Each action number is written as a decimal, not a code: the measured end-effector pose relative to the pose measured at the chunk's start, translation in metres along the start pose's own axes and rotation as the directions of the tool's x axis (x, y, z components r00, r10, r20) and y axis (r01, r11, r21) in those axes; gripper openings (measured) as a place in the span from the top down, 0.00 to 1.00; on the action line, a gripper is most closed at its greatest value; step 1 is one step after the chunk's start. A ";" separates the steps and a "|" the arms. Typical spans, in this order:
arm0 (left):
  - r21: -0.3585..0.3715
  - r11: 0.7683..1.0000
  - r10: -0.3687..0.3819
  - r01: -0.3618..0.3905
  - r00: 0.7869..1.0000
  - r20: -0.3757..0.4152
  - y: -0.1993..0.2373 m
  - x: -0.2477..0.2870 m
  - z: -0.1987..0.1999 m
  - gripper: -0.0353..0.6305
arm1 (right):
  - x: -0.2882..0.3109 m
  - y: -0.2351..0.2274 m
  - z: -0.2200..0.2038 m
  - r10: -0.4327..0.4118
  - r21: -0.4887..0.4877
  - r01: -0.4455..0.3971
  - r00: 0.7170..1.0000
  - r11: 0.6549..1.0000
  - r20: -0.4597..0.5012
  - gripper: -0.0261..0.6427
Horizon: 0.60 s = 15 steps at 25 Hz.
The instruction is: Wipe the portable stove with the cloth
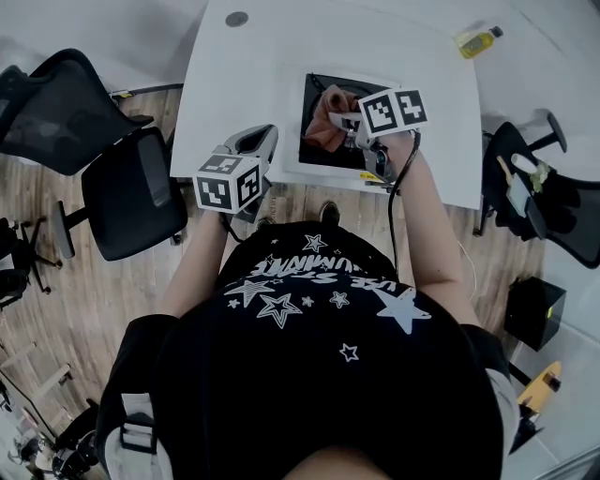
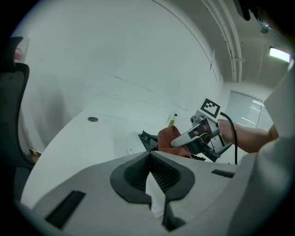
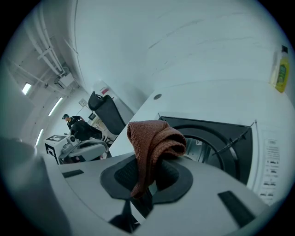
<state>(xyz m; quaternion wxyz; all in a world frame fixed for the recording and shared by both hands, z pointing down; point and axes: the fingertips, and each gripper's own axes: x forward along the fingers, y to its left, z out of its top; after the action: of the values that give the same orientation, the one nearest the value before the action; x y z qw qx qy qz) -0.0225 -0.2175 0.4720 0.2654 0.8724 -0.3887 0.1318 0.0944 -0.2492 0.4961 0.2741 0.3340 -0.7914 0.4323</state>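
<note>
The black portable stove (image 1: 319, 141) sits on the white table (image 1: 234, 84), close to its near edge. A reddish-brown cloth (image 1: 326, 118) hangs bunched over the stove's left part, and my right gripper (image 1: 351, 124) is shut on it. In the right gripper view the cloth (image 3: 154, 140) folds out of the closed jaws above the stove's burner ring (image 3: 216, 143). My left gripper (image 1: 255, 142) hovers at the table's near edge, left of the stove, shut and holding nothing. Its own view (image 2: 150, 154) looks towards the stove (image 2: 145, 139), the cloth (image 2: 167, 135) and the right gripper (image 2: 180, 140).
A yellow bottle (image 1: 478, 40) lies at the table's far right. A round cable port (image 1: 236, 19) is at the far edge. Black office chairs (image 1: 131, 192) stand to the left, and another chair (image 1: 553, 206) with items stands to the right. A black box (image 1: 534, 312) is on the floor.
</note>
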 end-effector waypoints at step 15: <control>0.015 1.000 -0.014 0.014 1.000 0.004 -0.033 0.031 0.008 0.94 | -0.053 -0.058 -0.024 -0.061 0.057 0.059 0.997 0.997 0.044 0.87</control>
<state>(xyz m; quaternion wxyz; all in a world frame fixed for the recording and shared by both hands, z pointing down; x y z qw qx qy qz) 0.0231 -0.2225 0.4665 0.2590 0.8774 -0.3820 0.1308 0.1758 -0.2365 0.4980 0.2596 0.3749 -0.7748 0.4379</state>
